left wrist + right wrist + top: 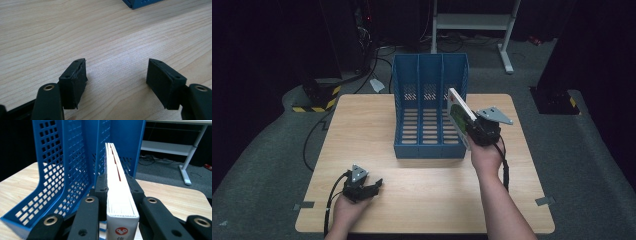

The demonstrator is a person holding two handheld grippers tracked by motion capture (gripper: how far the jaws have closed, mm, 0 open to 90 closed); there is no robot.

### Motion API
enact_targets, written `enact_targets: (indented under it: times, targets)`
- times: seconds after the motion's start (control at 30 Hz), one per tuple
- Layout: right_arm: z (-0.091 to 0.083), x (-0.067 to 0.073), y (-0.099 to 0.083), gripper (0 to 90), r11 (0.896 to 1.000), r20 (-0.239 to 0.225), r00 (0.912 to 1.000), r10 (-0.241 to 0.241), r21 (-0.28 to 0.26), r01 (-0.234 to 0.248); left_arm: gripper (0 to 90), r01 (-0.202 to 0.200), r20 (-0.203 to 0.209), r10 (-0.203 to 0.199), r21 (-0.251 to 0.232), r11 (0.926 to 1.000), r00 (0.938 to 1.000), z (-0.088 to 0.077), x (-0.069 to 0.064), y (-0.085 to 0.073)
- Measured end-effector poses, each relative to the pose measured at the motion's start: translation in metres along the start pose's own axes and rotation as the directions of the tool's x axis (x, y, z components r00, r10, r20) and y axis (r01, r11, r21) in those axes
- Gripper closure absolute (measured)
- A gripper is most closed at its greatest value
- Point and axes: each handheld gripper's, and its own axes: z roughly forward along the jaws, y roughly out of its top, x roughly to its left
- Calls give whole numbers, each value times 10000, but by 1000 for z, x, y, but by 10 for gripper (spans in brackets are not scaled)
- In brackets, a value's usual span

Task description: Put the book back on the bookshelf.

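Observation:
A blue three-slot file rack (430,107) stands at the middle back of the wooden table (362,130). My right gripper (472,131) is shut on a thin white book (459,114) with a green and red cover, held tilted above the rack's right slot. In the right gripper view the book (117,192) stands on edge between the two black pads, pages upward, with the rack (70,167) just ahead and to the left. My left gripper (373,189) rests near the table's front left edge, open. In the left gripper view its jaws stand wide apart over bare wood (115,65).
A corner of the rack (140,3) peeks in at the top of the left gripper view. Behind the table a white metal stand (472,22) and cables lie on the grey carpet. A yellow-black striped block (314,97) sits off the table's back left corner.

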Motion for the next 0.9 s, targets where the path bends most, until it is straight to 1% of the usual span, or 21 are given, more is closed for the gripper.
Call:
enact_targets:
  times: [0.13,0.23,0.37,0.47,0.53,0.63,0.7,0.83,0.87,0.9]
  targets:
    - [15,1,2,754,9997,178,9997,196,153,-198,323,16,8,-16,-12,10000,10000,0,0,0]
    - [25,2,2,754,9994,265,9994,207,289,-215,324,12,7,-12,-8,10000,10000,0,0,0]
    - [39,4,1,754,9988,502,9984,264,410,-285,324,1,11,-1,-17,10000,10000,0,0,0]
    - [48,3,-1,754,9982,628,9976,283,507,-315,324,17,37,-17,-11,10000,10000,0,1,0]
    - [55,4,-2,754,9979,653,9975,255,585,-293,325,107,78,-107,-36,9999,9999,0,2,0]
    - [63,8,-2,754,9979,817,9966,44,648,-97,325,146,108,-145,-57,9999,9998,0,2,0]
    - [69,9,-3,754,9982,801,9967,152,561,-198,325,135,103,-134,-53,9999,9999,0,2,0]
    - [82,12,-5,754,9971,939,9954,179,714,-247,325,145,107,-145,-55,9999,9998,0,2,0]
    - [85,12,-5,754,9963,974,9949,246,791,-324,325,141,106,-140,-52,9999,9998,0,2,0]
    - [87,11,-5,753,9966,952,9952,212,772,-286,325,142,105,-141,-54,9999,9998,0,2,0]
